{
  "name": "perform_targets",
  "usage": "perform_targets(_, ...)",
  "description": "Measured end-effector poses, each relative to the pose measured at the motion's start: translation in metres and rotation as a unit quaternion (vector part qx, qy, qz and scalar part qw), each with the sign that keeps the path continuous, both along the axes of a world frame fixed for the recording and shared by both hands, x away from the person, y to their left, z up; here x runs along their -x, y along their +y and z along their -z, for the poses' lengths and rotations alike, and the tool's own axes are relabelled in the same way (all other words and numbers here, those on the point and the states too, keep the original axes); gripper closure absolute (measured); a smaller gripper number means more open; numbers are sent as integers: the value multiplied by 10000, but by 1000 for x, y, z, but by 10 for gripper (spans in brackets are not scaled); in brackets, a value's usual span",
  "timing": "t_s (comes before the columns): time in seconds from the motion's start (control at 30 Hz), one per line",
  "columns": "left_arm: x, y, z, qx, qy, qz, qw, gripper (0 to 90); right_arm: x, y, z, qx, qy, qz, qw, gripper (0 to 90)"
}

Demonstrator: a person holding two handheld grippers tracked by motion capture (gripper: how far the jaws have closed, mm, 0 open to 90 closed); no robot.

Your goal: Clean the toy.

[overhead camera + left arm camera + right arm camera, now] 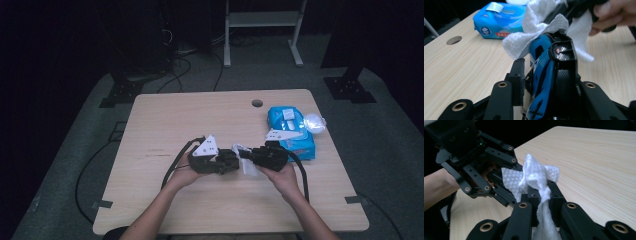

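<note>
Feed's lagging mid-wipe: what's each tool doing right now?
Left tool: closed on the blue and black device.
Right tool: closed on the white wipe, pressed against the device.

Both forearms reach in, hands close together. The left tongs (231, 161) clamp a blue-and-black handheld device (544, 75); the right tongs (251, 156) pinch a white textured wipe (536, 182), tips facing each other.

- A lab or recording room, kept dark around a lit light-wood surface (165, 125) with a cable hole (257, 103).
- Grey carpet (395, 150), black cables (90, 165) trailing over it.
- Black stand feet (348, 89) and a white metal frame (262, 30) behind.
</note>
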State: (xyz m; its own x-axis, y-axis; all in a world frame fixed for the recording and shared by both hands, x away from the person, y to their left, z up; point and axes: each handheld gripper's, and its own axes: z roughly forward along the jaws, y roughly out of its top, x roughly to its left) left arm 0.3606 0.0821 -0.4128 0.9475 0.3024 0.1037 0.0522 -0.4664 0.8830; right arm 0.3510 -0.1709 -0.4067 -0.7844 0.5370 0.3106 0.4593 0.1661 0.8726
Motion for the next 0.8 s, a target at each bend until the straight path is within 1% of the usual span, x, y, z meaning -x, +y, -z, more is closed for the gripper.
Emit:
perform_targets(0.07, -3, 5, 1, 110, 52, -60, 9999, 613, -5, 4, 2, 2, 26, 9, 10000, 827)
perform_targets(0.13, -5, 9, 2, 187, 105, -113, 9997, 615, -9, 7, 1, -39, 16, 14, 10000, 827)
perform_targets(0.2, -6, 14, 2, 211, 135, -142, 9996, 619, -12, 14, -2, 42, -11, -21, 10000, 827)
perform_targets(0.27, -6, 19, 1, 171, 146, -161, 9996, 622, -14, 21, -6, 115, -64, -81, 9999, 827)
perform_targets(0.37, -7, 25, 0, 6, 227, -174, 9996, 620, -15, 31, -9, 184, -108, -131, 9997, 827)
perform_targets(0.4, -7, 27, 0, -39, 209, -197, 9996, 621, -16, 34, -9, 193, -121, -158, 9996, 827)
perform_targets(0.5, -5, 36, 2, -81, 218, -323, 9992, 624, -20, 46, -9, 203, -106, -235, 9995, 827)
perform_targets(0.53, -4, 39, 3, -151, 215, -354, 9990, 624, -21, 52, -8, 261, -74, -262, 9993, 827)
perform_targets(0.57, -3, 41, 4, -224, 192, -383, 9988, 624, -21, 58, -7, 402, -92, -310, 9987, 827)
perform_targets(0.63, -2, 48, 10, -415, 234, -438, 9979, 627, -23, 70, -4, 618, -152, -380, 9972, 827)
perform_targets(0.7, -3, 54, 20, -497, 358, -499, 9969, 649, -24, 83, 1, 738, -126, -451, 9962, 826)
perform_targets(0.77, -6, 59, 30, -445, 557, -558, 9959, 648, -28, 93, 8, 954, -128, -475, 9942, 826)
perform_targets(0.8, -8, 60, 32, -500, 592, -559, 9954, 648, -30, 96, 12, 1017, -123, -470, 9936, 826)
